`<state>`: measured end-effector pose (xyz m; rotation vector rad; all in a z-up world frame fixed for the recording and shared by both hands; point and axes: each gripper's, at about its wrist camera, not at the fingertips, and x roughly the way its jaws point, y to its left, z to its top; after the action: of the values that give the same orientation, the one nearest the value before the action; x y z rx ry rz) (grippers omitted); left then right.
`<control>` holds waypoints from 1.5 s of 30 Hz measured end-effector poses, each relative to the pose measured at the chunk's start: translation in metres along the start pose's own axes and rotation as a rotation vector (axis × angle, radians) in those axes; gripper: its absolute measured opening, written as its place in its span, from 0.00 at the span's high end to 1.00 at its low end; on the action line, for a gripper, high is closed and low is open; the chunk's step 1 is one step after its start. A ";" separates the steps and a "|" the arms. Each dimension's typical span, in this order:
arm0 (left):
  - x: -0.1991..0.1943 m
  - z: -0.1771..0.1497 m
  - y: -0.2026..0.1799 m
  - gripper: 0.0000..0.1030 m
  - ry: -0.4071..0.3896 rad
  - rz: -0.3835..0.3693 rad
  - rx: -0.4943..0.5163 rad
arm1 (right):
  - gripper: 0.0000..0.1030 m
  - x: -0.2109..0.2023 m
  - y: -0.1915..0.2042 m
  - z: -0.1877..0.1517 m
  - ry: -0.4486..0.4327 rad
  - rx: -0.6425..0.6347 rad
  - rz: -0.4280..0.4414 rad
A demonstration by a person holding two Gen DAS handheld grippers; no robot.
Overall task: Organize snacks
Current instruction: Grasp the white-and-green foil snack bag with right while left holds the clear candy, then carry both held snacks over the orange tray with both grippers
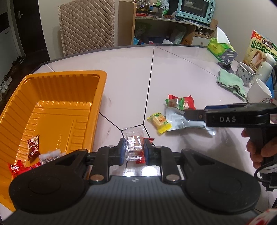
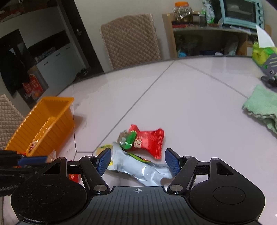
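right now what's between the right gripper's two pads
The silver pouch lies between the open right gripper's blue pads, not yet pinched. The right wrist view shows it best.

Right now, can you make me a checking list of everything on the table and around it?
Surface: white table with dark seam lines.
Job's things: orange tray holds several wrapped snacks; silver pouch, red packet, green-wrapped candy and yellow snack lie together on the table.
Clutter: green cloth, mugs, snack box, tissue pack.
Grippers: left gripper shut on a clear-wrapped snack; right gripper open around the silver pouch.
Cables: black cable below the right hand.
Surroundings: quilted chair, shelf with a blue oven.
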<state>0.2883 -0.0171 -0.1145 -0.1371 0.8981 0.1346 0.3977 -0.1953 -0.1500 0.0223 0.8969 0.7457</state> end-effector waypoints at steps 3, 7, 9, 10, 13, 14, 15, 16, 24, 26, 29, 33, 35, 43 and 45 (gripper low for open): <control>0.000 -0.001 0.001 0.81 0.006 -0.005 -0.007 | 0.33 -0.002 0.004 -0.005 0.036 -0.013 0.036; 0.002 -0.002 0.003 0.81 0.013 -0.008 -0.014 | 0.33 -0.006 0.016 -0.012 0.059 -0.058 0.042; 0.003 -0.001 0.004 0.81 0.014 -0.010 -0.016 | 0.34 -0.005 0.023 -0.015 0.073 -0.097 0.037; 0.003 -0.001 0.004 0.81 0.013 -0.009 -0.016 | 0.34 -0.003 0.027 -0.016 0.089 -0.121 0.030; 0.002 0.000 0.006 0.81 0.009 -0.008 -0.017 | 0.48 0.001 0.037 -0.017 0.135 -0.186 0.023; 0.002 0.000 0.006 0.81 0.008 -0.008 -0.018 | 0.53 0.002 0.039 -0.018 0.154 -0.192 0.027; 0.001 0.000 0.007 0.81 0.009 -0.006 -0.019 | 0.60 0.003 0.040 -0.018 0.168 -0.188 0.031; 0.001 0.000 0.007 0.81 0.009 -0.005 -0.021 | 0.61 0.004 0.041 -0.018 0.170 -0.183 0.030; 0.000 -0.002 0.008 0.81 0.010 0.000 -0.026 | 0.61 0.014 0.053 -0.022 0.169 -0.206 -0.012; -0.001 -0.003 0.008 0.81 0.011 0.000 -0.026 | 0.62 0.014 0.055 -0.023 0.167 -0.204 -0.022; -0.001 -0.003 0.008 0.81 0.009 0.000 -0.025 | 0.68 0.012 0.056 -0.024 0.167 -0.196 -0.018; -0.005 -0.004 0.008 0.81 0.003 -0.003 -0.025 | 0.71 0.008 0.058 -0.027 0.162 -0.182 -0.032; -0.007 -0.004 0.008 0.81 0.000 -0.004 -0.022 | 0.71 0.005 0.058 -0.028 0.155 -0.164 -0.036; -0.020 -0.008 0.005 0.81 -0.014 -0.020 -0.014 | 0.72 -0.020 0.059 -0.033 0.121 -0.085 -0.033; -0.025 -0.009 0.004 0.81 -0.018 -0.025 -0.013 | 0.72 -0.027 0.059 -0.034 0.116 -0.054 -0.032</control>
<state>0.2654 -0.0159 -0.1011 -0.1589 0.8771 0.1188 0.3287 -0.1764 -0.1341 -0.0836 0.9851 0.7471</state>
